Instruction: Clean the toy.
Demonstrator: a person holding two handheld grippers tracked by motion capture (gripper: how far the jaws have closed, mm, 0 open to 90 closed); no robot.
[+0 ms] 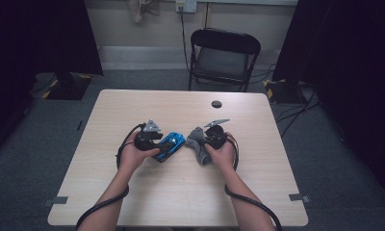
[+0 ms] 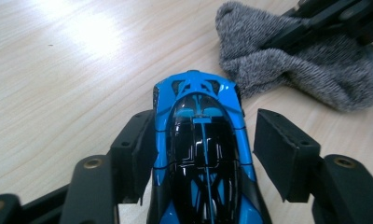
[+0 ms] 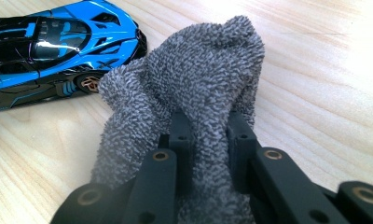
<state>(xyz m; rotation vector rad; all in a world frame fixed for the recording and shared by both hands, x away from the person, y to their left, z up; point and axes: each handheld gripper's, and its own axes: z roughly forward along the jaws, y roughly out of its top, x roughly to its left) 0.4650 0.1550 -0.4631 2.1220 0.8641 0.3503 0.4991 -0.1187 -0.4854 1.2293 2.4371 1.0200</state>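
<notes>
Table (image 1: 133, 192): I'm working mid-top, with cloth and car lying side by side, just apart.
Cloth (image 3: 198, 74): I'm judging it soft, light and limp; it's bunching up between my right gripper's (image 3: 208, 126) narrow jaws, which are pinching a fold.
Car (image 2: 201, 140): I'm reading it as hard, glossy, probably slippery; the flat flanks are looking like the best hold. Its long axis is running along my left gripper (image 2: 208, 149), far end aiming toward the cloth.
Left jaws: I'm seeing one pad touching a flank, the other standing off, not gripping yet.
</notes>
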